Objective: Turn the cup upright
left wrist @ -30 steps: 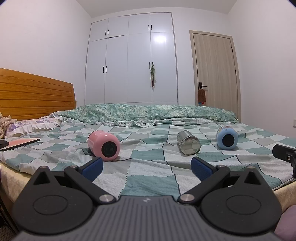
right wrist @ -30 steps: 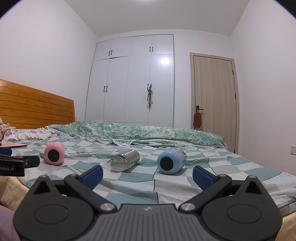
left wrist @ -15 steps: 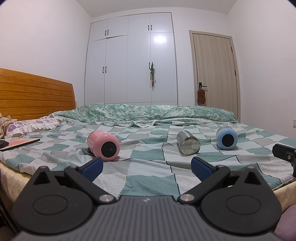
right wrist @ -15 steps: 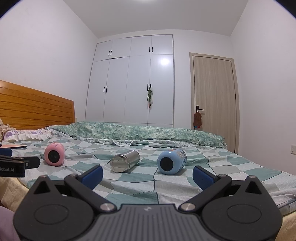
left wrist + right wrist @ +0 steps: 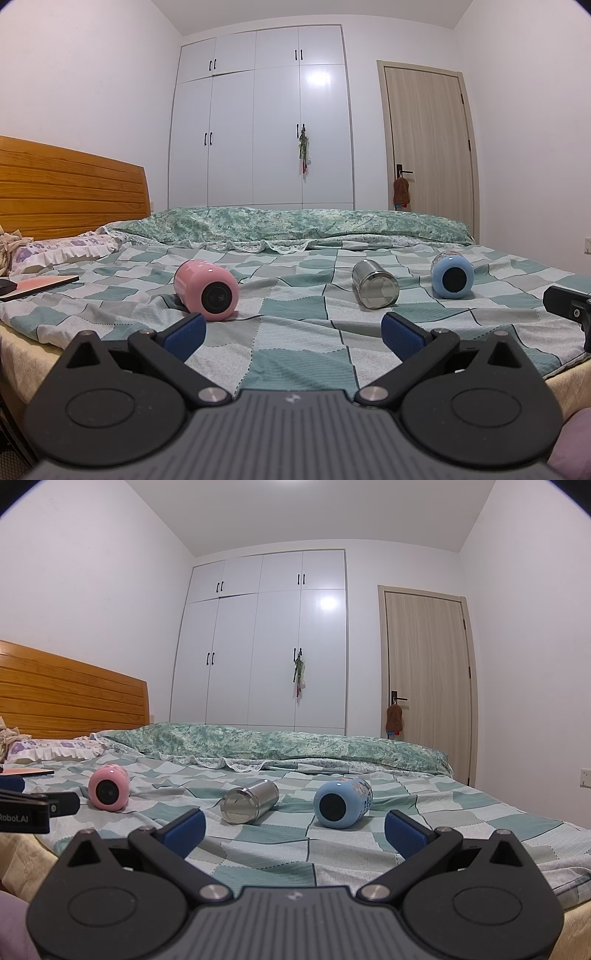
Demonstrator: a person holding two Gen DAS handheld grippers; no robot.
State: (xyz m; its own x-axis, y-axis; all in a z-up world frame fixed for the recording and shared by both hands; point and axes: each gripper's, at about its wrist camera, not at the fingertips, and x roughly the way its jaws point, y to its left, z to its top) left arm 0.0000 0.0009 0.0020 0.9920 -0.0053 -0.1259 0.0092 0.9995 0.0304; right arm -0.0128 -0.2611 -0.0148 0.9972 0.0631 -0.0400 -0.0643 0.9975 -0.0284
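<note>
Three cups lie on their sides on the checked bedspread (image 5: 295, 354), bases towards me: a pink cup (image 5: 205, 289), a steel cup (image 5: 375, 288) and a blue cup (image 5: 452, 276). They also show in the right wrist view: the pink cup (image 5: 109, 788), the steel cup (image 5: 249, 801) and the blue cup (image 5: 341, 803). My left gripper (image 5: 293, 334) is open and empty, just short of the pink cup. My right gripper (image 5: 295, 825) is open and empty, short of the steel and blue cups. Neither touches a cup.
A rolled green quilt (image 5: 288, 229) lies across the far side of the bed. A wooden headboard (image 5: 70, 192) and pillow (image 5: 59, 249) are at the left, with a pink flat object (image 5: 40, 286). White wardrobe (image 5: 258, 122) and door (image 5: 428, 147) stand behind.
</note>
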